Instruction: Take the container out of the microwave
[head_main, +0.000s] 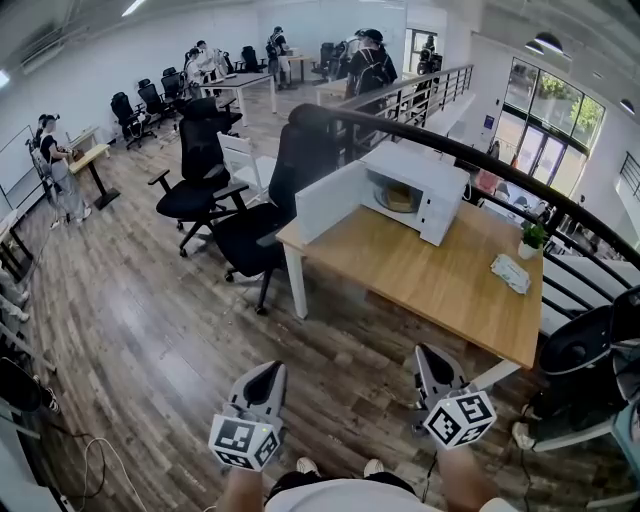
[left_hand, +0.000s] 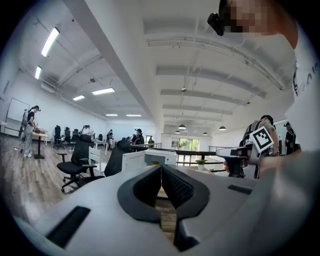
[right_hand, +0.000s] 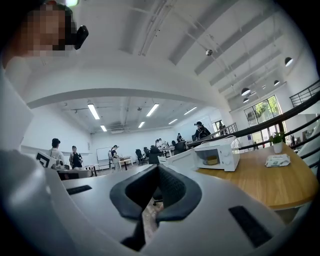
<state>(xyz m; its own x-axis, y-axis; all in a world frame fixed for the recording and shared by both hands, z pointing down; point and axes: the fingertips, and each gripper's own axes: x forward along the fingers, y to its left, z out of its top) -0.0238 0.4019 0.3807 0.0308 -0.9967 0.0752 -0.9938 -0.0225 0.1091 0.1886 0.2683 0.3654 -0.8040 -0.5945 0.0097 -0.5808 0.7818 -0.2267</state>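
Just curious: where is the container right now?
The container sits inside the open microwave on the wooden table, top centre of the head view.

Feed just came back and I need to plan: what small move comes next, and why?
Probably step up to the table: the microwave has its door open with the container inside, but the left gripper and right gripper hang shut, empty, well short of it.

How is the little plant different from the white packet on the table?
The plant stands upright, while the packet lies flat. The plant has green leaves in a white pot; the packet is pale all over. Both rest close together on the wooden table.
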